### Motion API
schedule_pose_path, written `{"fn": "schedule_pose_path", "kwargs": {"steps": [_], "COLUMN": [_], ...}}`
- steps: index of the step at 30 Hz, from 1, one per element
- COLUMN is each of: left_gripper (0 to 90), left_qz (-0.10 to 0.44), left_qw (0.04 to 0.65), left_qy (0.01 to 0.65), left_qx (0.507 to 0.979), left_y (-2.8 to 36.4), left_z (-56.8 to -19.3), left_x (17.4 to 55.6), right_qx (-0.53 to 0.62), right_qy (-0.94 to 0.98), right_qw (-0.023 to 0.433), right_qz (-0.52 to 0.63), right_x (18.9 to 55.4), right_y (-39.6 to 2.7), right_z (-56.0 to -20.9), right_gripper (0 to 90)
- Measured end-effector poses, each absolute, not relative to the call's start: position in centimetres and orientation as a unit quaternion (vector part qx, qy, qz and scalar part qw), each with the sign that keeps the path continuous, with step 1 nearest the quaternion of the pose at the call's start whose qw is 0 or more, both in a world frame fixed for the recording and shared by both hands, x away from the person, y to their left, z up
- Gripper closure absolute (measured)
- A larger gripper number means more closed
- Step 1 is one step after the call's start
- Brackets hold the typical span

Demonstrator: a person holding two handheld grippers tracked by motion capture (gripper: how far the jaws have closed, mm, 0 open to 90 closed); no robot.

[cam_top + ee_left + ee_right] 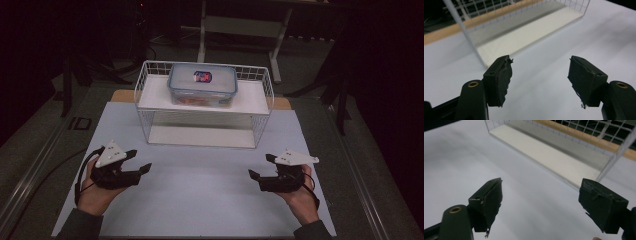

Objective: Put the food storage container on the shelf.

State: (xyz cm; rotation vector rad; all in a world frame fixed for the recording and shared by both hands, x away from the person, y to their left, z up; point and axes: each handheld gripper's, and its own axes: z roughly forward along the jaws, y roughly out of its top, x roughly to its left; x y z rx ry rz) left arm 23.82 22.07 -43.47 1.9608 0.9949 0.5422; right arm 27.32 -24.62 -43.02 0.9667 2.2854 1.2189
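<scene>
Container with a clear lid is sitting on the top shelf of a white wire rack toward the far edge of the surface. Left gripper and right gripper are hovering near the front corners, jaws wide on both, gripping nothing.

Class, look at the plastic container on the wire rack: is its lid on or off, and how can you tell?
On. In the high view the container sits on the wire rack's top shelf, its lid lying flat over the whole top, label upward. Whether the clips are latched cannot be told.
</scene>
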Motion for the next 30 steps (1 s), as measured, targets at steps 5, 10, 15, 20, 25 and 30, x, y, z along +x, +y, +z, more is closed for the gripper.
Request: {"fn": "schedule_pose_path", "kwargs": {"steps": [5, 10, 15, 20, 25, 30], "left_gripper": [33.7, 33.8, 33.4, 33.0, 32.8, 32.7], "left_qz": [0.215, 0.221, 0.228, 0.231, 0.233, 0.236], "left_qw": [0.427, 0.426, 0.431, 0.418, 0.417, 0.410], "left_qy": [0.415, 0.423, 0.430, 0.441, 0.446, 0.451], "left_qx": [0.775, 0.769, 0.760, 0.760, 0.757, 0.757], "left_y": [23.3, 24.1, 24.5, 24.7, 24.9, 25.1], "left_z": [-45.7, -46.8, -47.1, -47.9, -48.1, -48.3], "left_x": [22.5, 21.7, 21.5, 21.7, 21.9, 22.1], "right_qx": [0.355, 0.364, 0.371, 0.374, 0.379, 0.380], "right_qy": [0.807, 0.801, 0.789, 0.781, 0.778, 0.776], "right_qw": [0.186, 0.189, 0.207, 0.215, 0.219, 0.222], "right_qz": [0.435, 0.437, 0.443, 0.452, 0.452, 0.452], "right_x": [26.0, 25.1, 24.2, 24.1, 24.3, 24.3], "right_y": [-25.8, -26.9, -27.6, -28.2, -28.6, -28.8], "right_z": [-45.1, -45.7, -46.1, -46.3, -46.5, -46.6], "right_gripper": [17.7, 17.0, 16.4, 16.4, 16.4, 16.4]}}
